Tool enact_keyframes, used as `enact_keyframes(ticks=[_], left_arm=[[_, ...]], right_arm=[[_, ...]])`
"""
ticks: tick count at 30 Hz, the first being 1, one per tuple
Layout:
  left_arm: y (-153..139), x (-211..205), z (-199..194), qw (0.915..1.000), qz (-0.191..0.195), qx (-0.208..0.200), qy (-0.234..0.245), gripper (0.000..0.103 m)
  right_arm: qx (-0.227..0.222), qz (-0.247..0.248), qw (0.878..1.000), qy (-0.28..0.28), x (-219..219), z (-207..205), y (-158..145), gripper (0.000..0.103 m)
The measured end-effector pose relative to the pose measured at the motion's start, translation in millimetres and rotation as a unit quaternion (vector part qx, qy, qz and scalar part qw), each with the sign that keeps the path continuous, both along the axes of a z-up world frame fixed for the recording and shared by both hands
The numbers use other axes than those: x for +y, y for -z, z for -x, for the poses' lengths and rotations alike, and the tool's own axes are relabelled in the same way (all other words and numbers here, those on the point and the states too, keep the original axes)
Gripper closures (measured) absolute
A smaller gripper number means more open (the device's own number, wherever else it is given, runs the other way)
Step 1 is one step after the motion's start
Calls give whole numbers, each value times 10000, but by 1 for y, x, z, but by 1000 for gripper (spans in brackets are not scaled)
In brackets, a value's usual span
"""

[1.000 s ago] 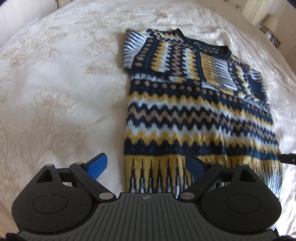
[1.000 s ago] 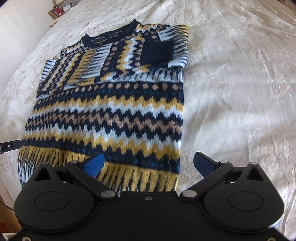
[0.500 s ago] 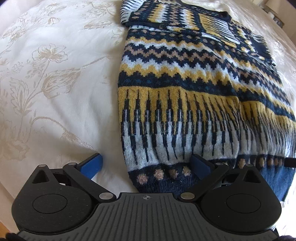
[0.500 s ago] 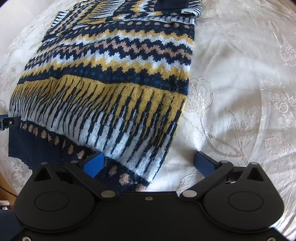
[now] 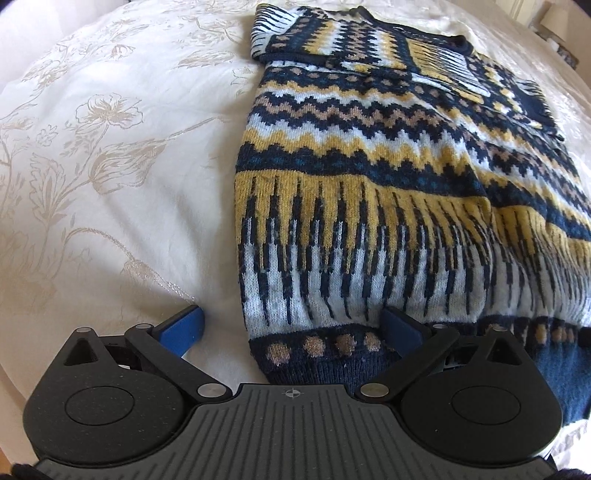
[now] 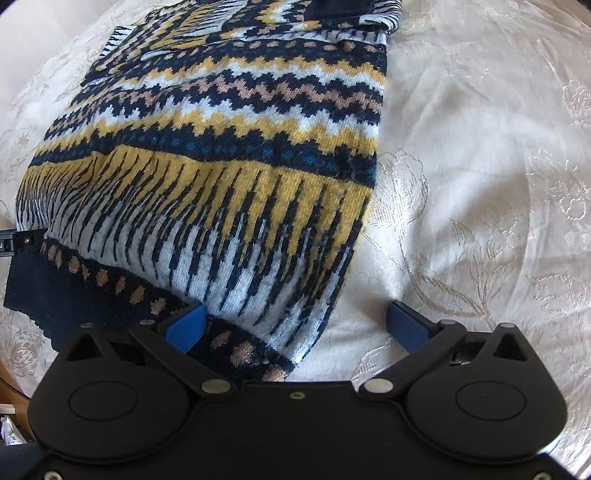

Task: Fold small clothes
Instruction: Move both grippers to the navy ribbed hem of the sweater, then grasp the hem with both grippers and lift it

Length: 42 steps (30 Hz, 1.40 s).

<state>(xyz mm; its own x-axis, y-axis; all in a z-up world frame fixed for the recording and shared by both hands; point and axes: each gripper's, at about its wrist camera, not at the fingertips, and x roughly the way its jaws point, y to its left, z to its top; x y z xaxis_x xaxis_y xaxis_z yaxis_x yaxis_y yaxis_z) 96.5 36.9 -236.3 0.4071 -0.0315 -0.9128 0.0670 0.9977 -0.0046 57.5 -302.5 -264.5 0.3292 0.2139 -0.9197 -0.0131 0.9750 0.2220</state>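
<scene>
A knitted sweater (image 5: 369, 177) with navy, yellow, white and tan zigzag bands lies flat on the bed, sleeves folded in over the chest. My left gripper (image 5: 291, 328) is open, its blue pads straddling the hem's left corner (image 5: 317, 354). In the right wrist view the sweater (image 6: 221, 155) fills the left half. My right gripper (image 6: 295, 328) is open, its pads straddling the hem's right corner (image 6: 243, 350). The tip of the left gripper (image 6: 18, 242) shows at that view's left edge.
The cream bedspread (image 5: 110, 166) with a gold floral pattern spreads to the left of the sweater and, in the right wrist view, to its right (image 6: 480, 166). A lamp (image 5: 554, 22) stands beyond the bed's far right corner.
Both grippers have dropped down and come in close to the sweater's hem, so each now has a bottom corner between its open pads. The sweater has not moved.
</scene>
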Motion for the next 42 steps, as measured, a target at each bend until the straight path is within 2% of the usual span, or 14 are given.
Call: enact_keyframes(ticks=[4,7,10,15,20,25,28,30,31,32,33,36,42], left_arm=[[-8,9,16,9997,163,-127,99,2],[-16,18,31,9994,260,-190,141,8],[-19,23,40,9991,356,-173,152,13],[-16,22,50,9984,471,-36,309,24],[-7,18,60,9967,531,149,601,33],[-2,17,56,9959,622,196,628,35],[-3,16,53,9954,654,187,681,45],[-4,16,53,9947,723,174,715,63],[-5,16,54,9945,757,174,709,68],[-7,17,54,9942,800,172,695,80],[-9,18,54,9939,872,164,658,90],[-22,22,55,9928,1047,82,573,95],[-70,31,50,9861,1532,-362,526,95]], right_arm=[[-67,-174,9998,-82,-6,8,-4,0],[-128,-341,9991,-205,-9,17,-11,0],[-199,-590,9977,-275,-10,29,-16,6],[-141,-1212,9922,-273,-14,43,-26,23],[-29,-1544,9876,-283,-10,54,-25,31],[86,-1646,9861,-199,-5,57,-16,33],[117,-1699,9854,-34,-5,54,-11,34],[153,-1783,9838,73,-8,53,-9,42],[179,-1836,9827,133,-10,53,-8,46],[222,-1911,9811,195,-13,53,-7,62],[301,-2002,9789,277,-17,53,-6,89],[327,-2148,9753,400,-22,56,-11,90],[-137,-2429,9691,404,-22,59,-57,91]])
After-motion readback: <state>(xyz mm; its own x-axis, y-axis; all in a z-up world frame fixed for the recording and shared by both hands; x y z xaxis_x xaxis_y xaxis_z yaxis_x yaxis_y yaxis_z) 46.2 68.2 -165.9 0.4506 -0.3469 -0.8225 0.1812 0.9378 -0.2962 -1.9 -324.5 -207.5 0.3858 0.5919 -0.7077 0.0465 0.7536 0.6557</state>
